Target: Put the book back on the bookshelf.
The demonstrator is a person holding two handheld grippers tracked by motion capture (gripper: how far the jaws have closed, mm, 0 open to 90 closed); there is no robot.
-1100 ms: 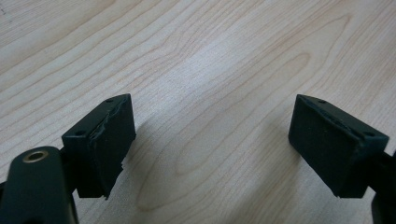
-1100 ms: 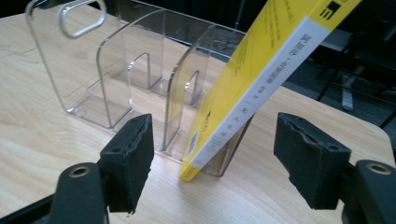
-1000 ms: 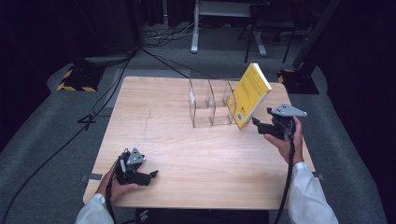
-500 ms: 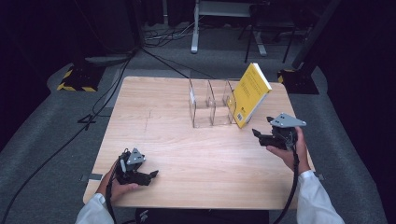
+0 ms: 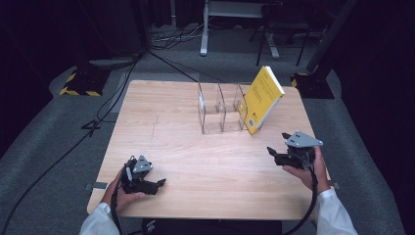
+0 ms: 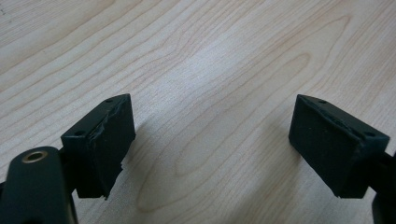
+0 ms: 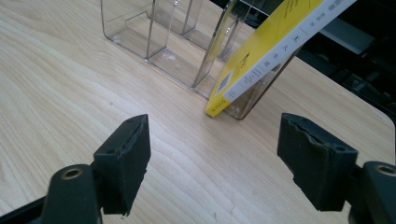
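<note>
The yellow book point(image 5: 263, 99) is seen right of centre in the upper half of the high view, tilted over and propped against the right end of the clear plastic rack point(image 5: 220, 108). Its lower corner is planted on the wooden table point(image 5: 195, 161), not dropped into a slot, as far as can be told. In the right gripper view the book point(image 7: 261, 56) is shown slanting across the upper right, with the rack point(image 7: 154, 32) at upper left.

The right gripper point(image 5: 278, 155) is held at the right of the high view, below the book and apart from it, jaws spread wide with nothing between them. The left gripper point(image 5: 154, 185) is parked at lower left, well away, also released and empty over bare wood.

What could go wrong, imo: that lean looks sketchy. If the book gets nudged instead of properly pinched, it could be slid off the rack's end or tipped flat. The light rack could probably be shoved along the table too.
</note>
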